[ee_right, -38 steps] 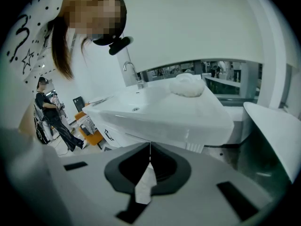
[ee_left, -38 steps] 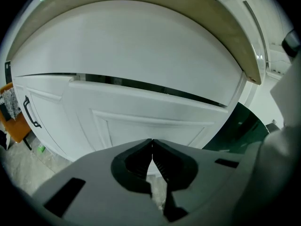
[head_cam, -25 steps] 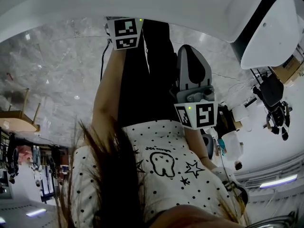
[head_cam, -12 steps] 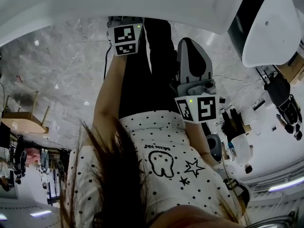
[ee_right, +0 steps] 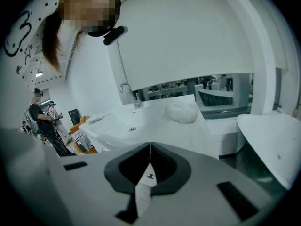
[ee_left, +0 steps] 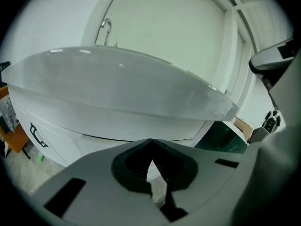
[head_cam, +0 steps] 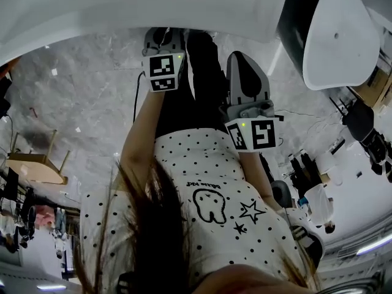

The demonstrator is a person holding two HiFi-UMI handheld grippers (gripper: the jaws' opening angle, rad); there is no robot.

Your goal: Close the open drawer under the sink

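Below the sink (ee_left: pixel 117 86), the drawer front (ee_left: pixel 63 132) is my target — left gripper (ee_left: pixel 151 145) and right gripper (ee_right: pixel 150 147) both have jaws together, empty. I should press squarely beside its handle (ee_left: pixel 36 136).

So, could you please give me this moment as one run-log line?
left gripper: jaws shut, empty | right gripper: jaws shut, empty | sink: ahead, no contact | cabinet handle: visible, open or closed unclear
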